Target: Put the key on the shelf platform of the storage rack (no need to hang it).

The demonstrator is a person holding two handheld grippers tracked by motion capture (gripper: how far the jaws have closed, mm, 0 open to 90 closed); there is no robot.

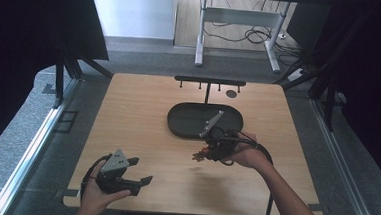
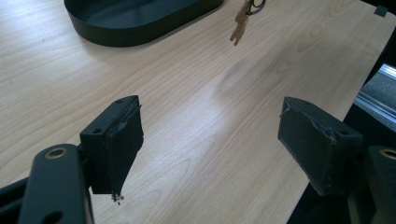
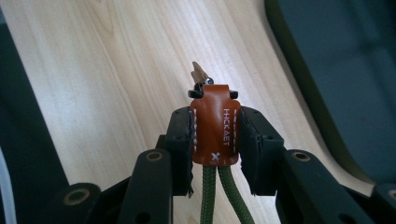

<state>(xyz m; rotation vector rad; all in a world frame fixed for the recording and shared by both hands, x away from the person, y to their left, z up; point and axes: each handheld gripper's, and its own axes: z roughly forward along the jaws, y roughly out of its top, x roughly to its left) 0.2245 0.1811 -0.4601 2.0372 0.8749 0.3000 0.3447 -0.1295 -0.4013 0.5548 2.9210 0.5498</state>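
Right now my right tongs are clamped on the leather key fob, its long axis along the jaws, key hanging over the bench. Just beyond, far and right, lies the dark tray. My left tongs wait spread apart, near left.

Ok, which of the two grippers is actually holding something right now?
The right gripper: its jaws are clamped on a brown leather key fob with green cord, beside the black oval tray. The left gripper is open with nothing between its jaws.
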